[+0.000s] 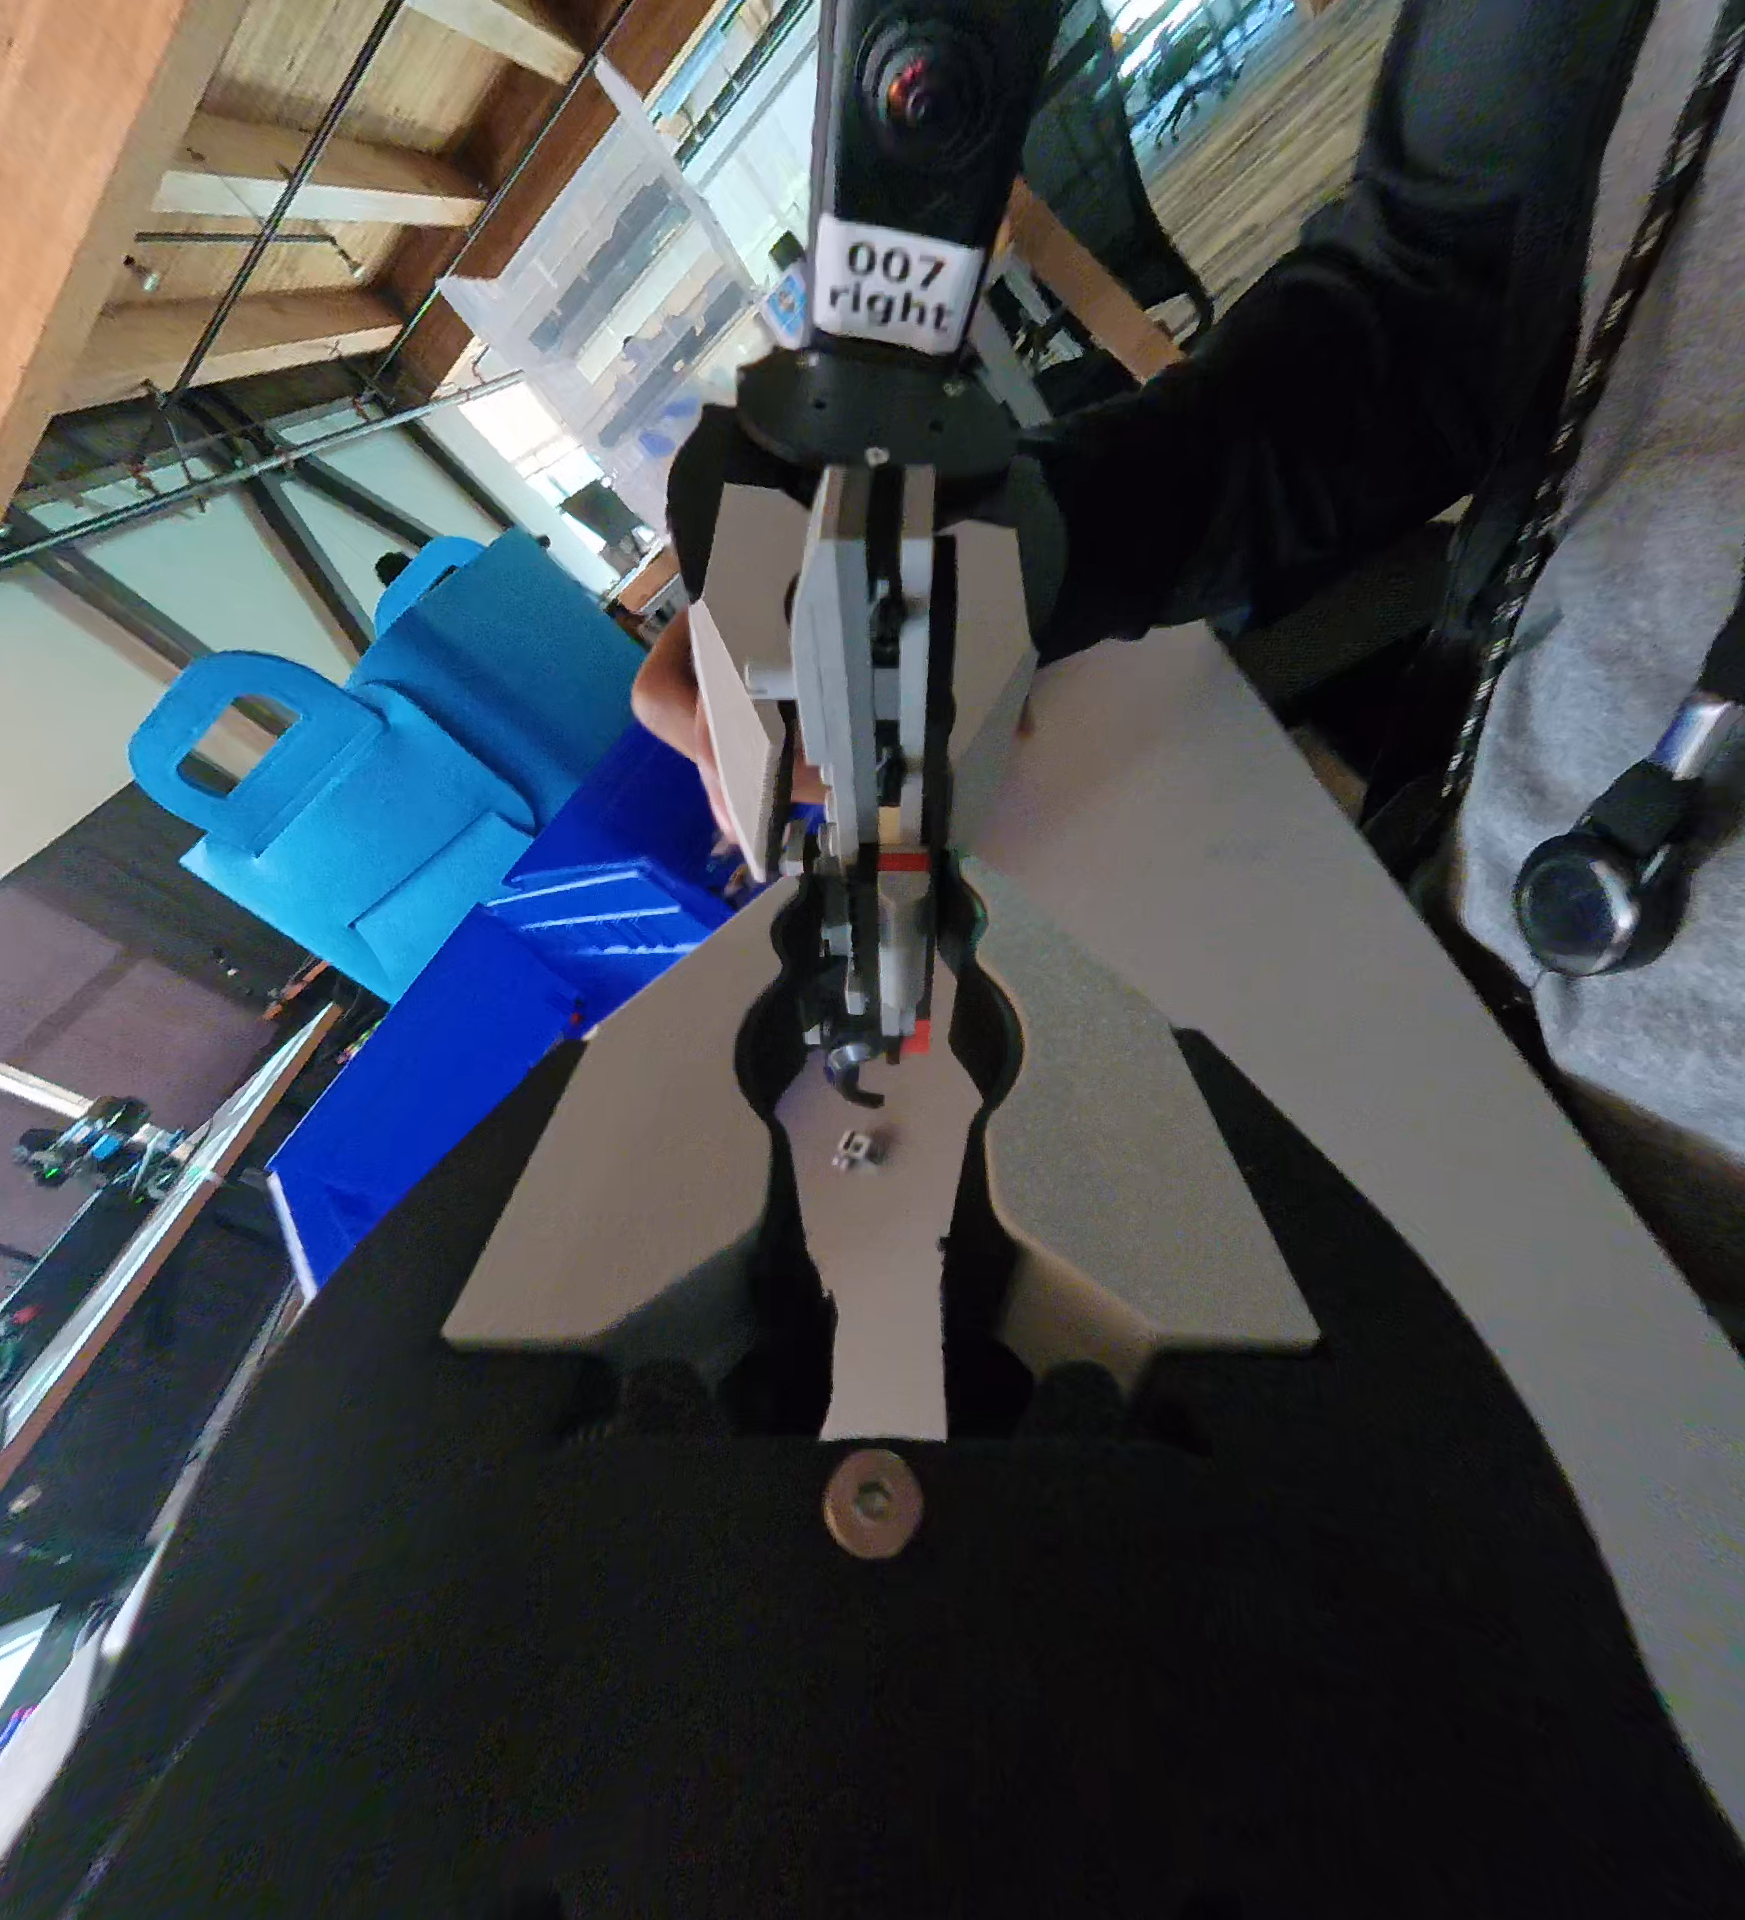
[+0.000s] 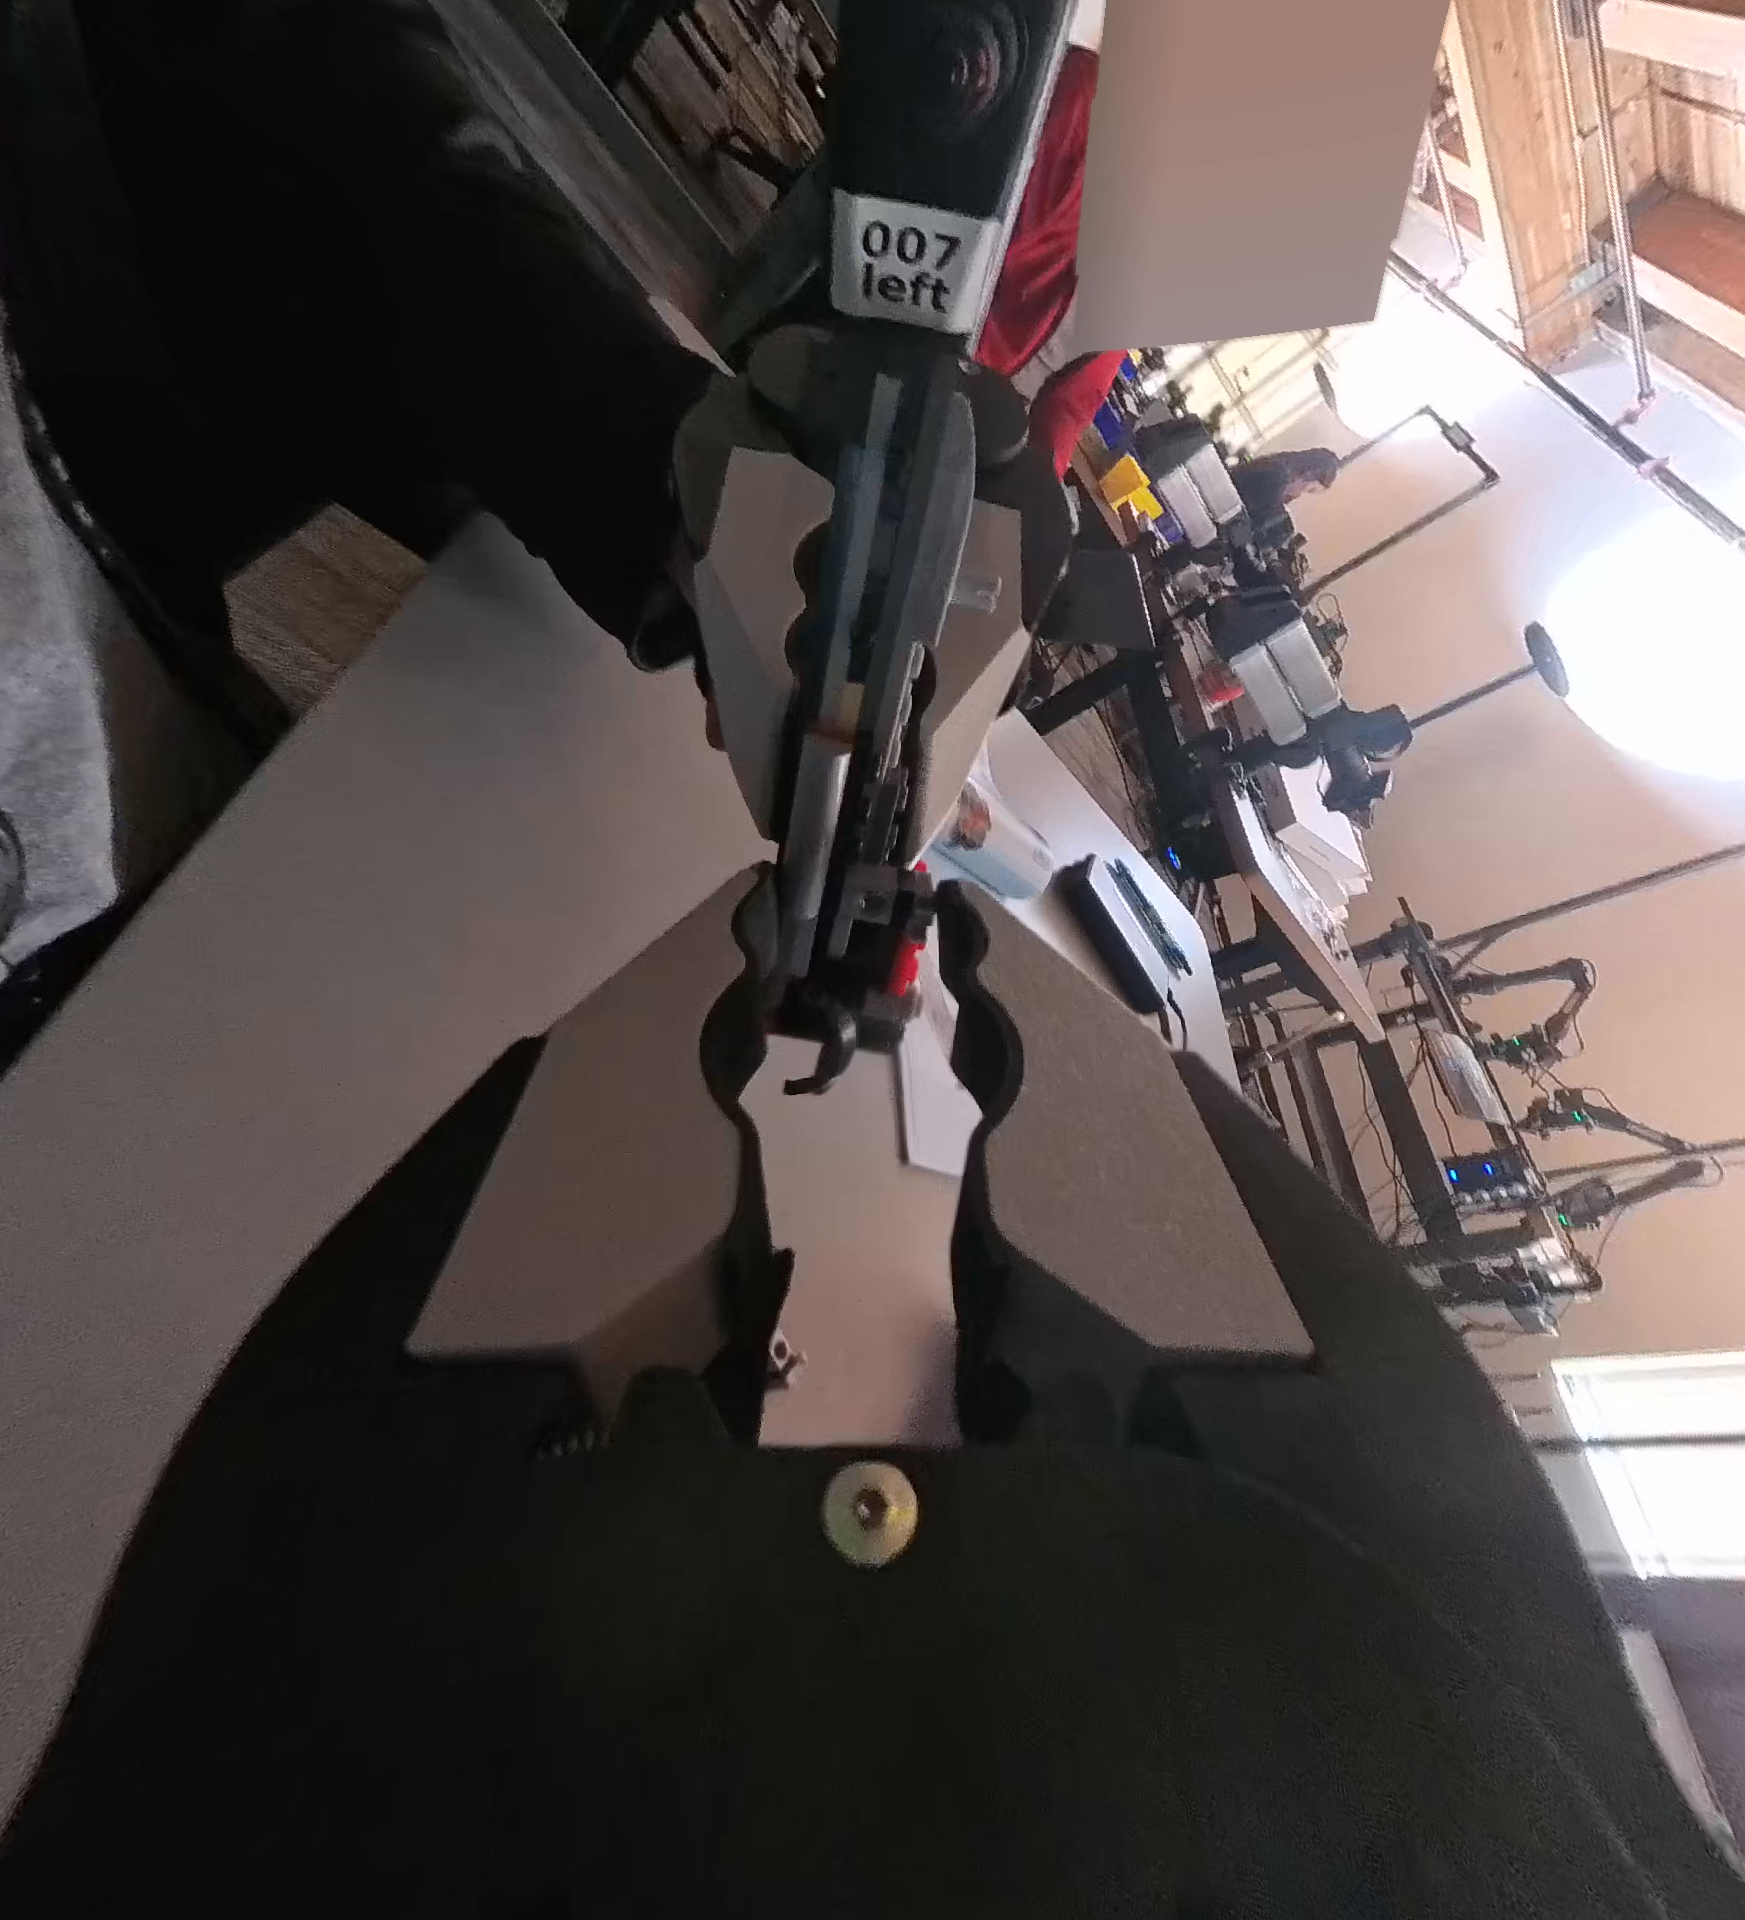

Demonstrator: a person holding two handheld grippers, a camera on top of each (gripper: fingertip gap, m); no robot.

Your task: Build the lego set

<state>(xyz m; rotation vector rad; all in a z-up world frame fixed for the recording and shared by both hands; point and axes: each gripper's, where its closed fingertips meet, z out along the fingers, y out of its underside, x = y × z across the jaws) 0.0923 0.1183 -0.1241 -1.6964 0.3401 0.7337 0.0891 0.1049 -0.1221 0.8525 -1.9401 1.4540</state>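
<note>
A long grey Lego model (image 1: 852,665) with black and red parts hangs in the air between my two grippers, which face each other tip to tip above the white table (image 1: 1242,852). My left gripper (image 1: 873,894) is shut on the model's near end, where a black hook part sticks out. My right gripper (image 1: 863,821) is shut on the far part. In the right wrist view, my right gripper (image 2: 852,899) closes on the model (image 2: 847,790), and the left gripper (image 2: 852,821) holds it from the other side. A small grey Lego piece (image 1: 857,1148) lies on the table below.
A light blue bin (image 1: 411,707) and a dark blue bin (image 1: 494,1039) stand beyond the table's left edge. A person in a grey hooded top (image 1: 1678,675) is at the right. A paper sheet (image 2: 930,1122) and a black box (image 2: 1128,935) lie on the table. The tips of both grippers are at nearly the same place.
</note>
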